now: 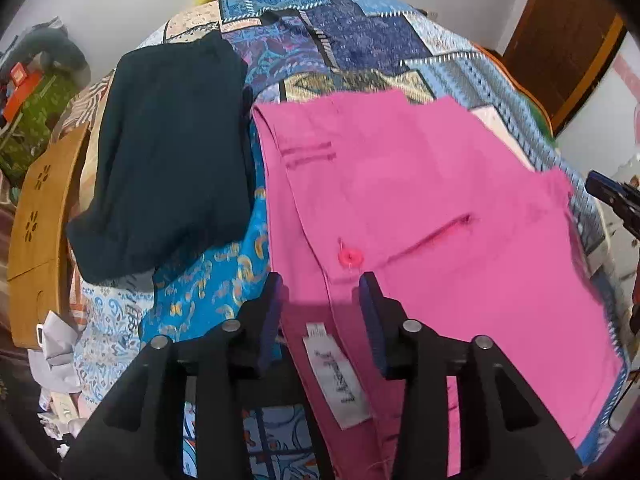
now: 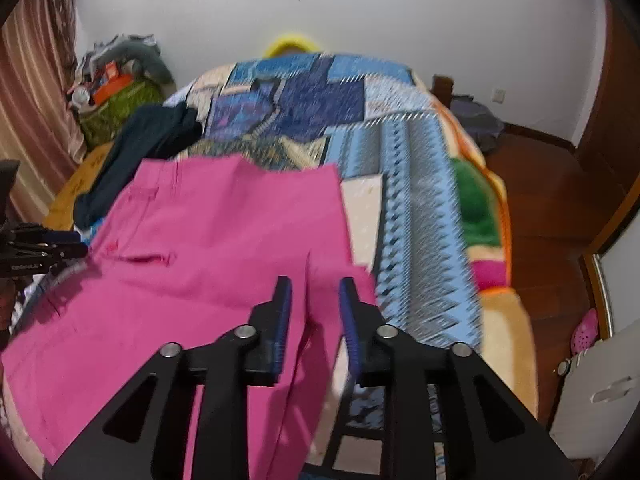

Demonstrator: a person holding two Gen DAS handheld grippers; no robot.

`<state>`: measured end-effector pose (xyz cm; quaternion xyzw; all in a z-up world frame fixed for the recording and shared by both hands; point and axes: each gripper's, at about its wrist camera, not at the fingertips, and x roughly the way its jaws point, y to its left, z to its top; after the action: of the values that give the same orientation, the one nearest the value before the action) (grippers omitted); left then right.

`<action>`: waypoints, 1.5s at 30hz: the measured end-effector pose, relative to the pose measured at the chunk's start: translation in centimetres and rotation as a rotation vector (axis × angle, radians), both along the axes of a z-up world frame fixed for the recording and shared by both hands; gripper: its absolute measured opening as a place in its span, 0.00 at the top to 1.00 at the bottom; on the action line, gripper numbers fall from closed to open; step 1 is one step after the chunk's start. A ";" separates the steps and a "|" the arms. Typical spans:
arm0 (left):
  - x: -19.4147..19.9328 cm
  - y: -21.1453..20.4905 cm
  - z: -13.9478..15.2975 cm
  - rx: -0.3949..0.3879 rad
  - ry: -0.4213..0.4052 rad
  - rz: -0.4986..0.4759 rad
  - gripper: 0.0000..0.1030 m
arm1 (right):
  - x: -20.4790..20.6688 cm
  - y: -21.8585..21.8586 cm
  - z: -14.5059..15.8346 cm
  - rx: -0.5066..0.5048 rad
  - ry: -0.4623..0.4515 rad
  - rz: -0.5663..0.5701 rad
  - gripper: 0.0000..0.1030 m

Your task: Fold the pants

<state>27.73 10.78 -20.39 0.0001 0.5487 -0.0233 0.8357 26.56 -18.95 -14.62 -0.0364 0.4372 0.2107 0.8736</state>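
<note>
Pink pants (image 1: 420, 208) lie flat on the patchwork bedspread (image 1: 352, 40), long axis running left to right, waistband toward the left gripper (image 1: 320, 292). White label (image 1: 336, 376) has writing, unreadable. Left gripper's fingers are spread above the waistband; right gripper (image 2: 314, 300) is spread over the leg end. Dark garment (image 1: 168, 152) lies beside them.

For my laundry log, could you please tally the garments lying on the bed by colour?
Pink: 1, the pink pants spread on the patchwork bedspread, waistband end by the left gripper, another part by the right gripper.
Dark teal: 1, the folded dark garment beside them.
Total: 2
</note>
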 end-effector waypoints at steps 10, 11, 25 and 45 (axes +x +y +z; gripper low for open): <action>5.1 1.6 -1.9 -0.156 0.098 0.053 0.45 | 3.2 -1.5 -0.5 0.029 0.014 -0.084 0.56; 5.5 1.7 -2.5 -0.165 0.113 0.058 0.45 | 3.4 -1.5 -0.9 0.023 0.024 -0.083 0.56; 5.7 -0.9 -4.7 -0.051 0.122 -0.047 0.66 | 4.8 0.3 -6.7 -0.033 0.171 -0.006 0.75; 3.4 0.8 -3.0 0.121 0.050 0.014 0.92 | 3.6 2.9 -6.5 -0.302 0.082 0.128 0.87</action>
<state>31.15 11.59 -23.41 0.0462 0.5697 0.0157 0.8204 30.11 -16.08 -21.09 -0.1865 0.4961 0.1989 0.8243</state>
